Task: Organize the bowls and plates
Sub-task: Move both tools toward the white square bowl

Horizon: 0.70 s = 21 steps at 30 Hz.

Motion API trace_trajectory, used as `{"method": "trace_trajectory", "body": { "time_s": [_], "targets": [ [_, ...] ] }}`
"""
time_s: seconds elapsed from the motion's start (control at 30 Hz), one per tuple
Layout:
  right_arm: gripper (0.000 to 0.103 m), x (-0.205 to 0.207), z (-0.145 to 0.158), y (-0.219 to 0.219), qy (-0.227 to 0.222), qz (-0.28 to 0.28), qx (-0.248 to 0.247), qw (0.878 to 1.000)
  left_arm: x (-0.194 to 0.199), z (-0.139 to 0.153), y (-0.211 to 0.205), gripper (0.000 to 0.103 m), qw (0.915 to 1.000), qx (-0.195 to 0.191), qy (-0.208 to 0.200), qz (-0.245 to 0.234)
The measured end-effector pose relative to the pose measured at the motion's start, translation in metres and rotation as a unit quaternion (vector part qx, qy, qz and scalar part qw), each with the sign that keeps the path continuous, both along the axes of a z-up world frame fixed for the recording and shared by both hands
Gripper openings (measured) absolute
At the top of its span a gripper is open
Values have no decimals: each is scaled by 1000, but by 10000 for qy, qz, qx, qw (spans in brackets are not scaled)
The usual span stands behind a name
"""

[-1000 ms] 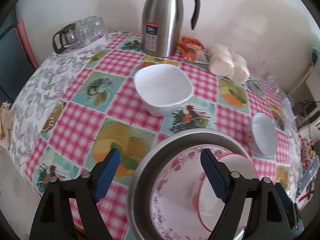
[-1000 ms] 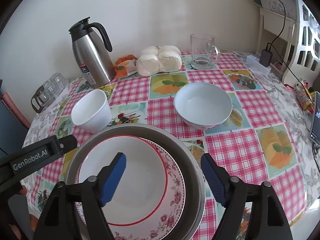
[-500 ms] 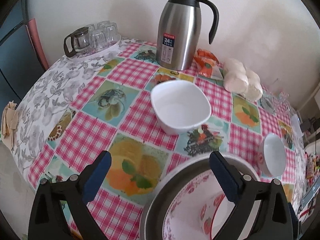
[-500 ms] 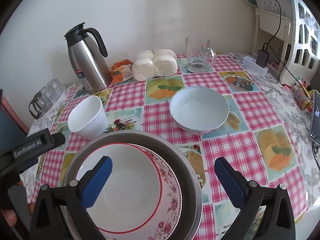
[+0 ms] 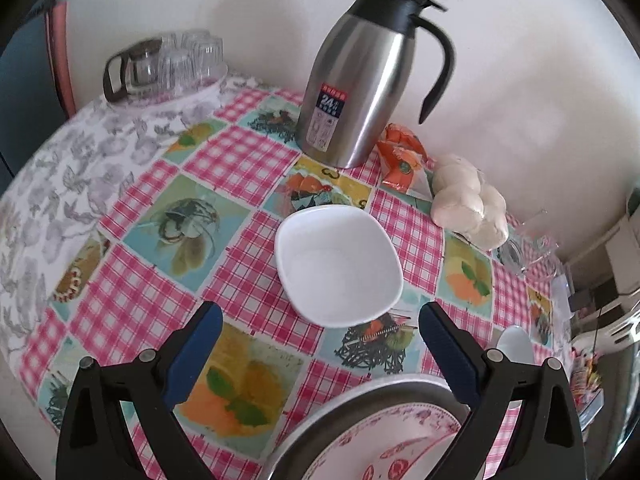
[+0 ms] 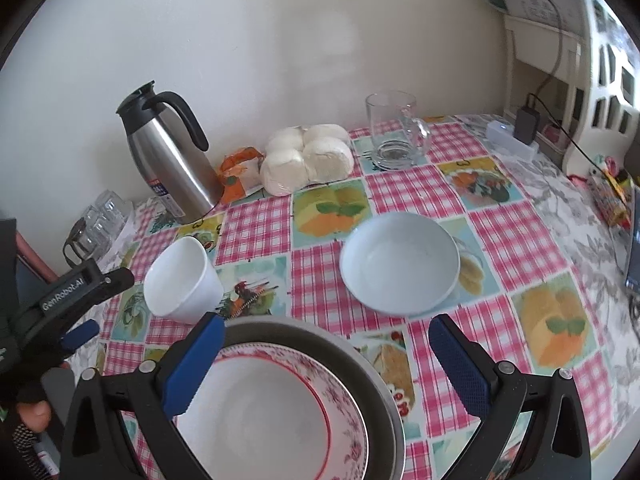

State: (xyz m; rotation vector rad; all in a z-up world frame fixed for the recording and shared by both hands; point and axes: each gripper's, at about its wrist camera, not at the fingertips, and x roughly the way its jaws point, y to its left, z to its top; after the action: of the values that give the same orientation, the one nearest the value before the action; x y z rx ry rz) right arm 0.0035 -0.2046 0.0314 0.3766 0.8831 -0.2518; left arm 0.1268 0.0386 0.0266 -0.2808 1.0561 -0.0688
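Both the left gripper and right gripper hang spread and empty above the checked tablecloth, the left just short of the square white bowl, the right over the nested metal basin, flowered plate and red-rimmed bowl, the round white bowl beyond.

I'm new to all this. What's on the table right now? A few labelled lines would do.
stack: red-rimmed bowl in floral plate in metal basin
loose bowls: square white bowl, round white bowl
left gripper: open, empty, facing the square bowl
right gripper: open, empty, over the stack
background: steel thermos, glass mug
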Motion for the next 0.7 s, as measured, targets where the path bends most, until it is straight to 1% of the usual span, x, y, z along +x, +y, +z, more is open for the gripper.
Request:
{"method": "trace_trajectory", "body": {
  "time_s": [0.17, 0.33, 0.43, 0.57, 0.7],
  "targets": [
    [103, 28, 15, 11, 157, 156, -240, 9995, 21, -11, 14, 99, 9994, -227, 233, 94],
    [103, 66, 29, 28, 273, 382, -372, 9982, 42, -14, 33, 99, 9979, -538, 254, 238],
    [103, 87, 34, 40, 293, 596, -393, 9970, 54, -19, 39, 99, 9975, -594, 325, 204],
    [103, 118, 33, 58, 417, 833, -553, 9941, 71, -30, 44, 99, 9970, -624, 452, 120],
    [103, 147, 17, 72, 648, 974, -540, 9917, 80, -44, 48, 98, 9954, -728, 602, 148]
  ]
}}
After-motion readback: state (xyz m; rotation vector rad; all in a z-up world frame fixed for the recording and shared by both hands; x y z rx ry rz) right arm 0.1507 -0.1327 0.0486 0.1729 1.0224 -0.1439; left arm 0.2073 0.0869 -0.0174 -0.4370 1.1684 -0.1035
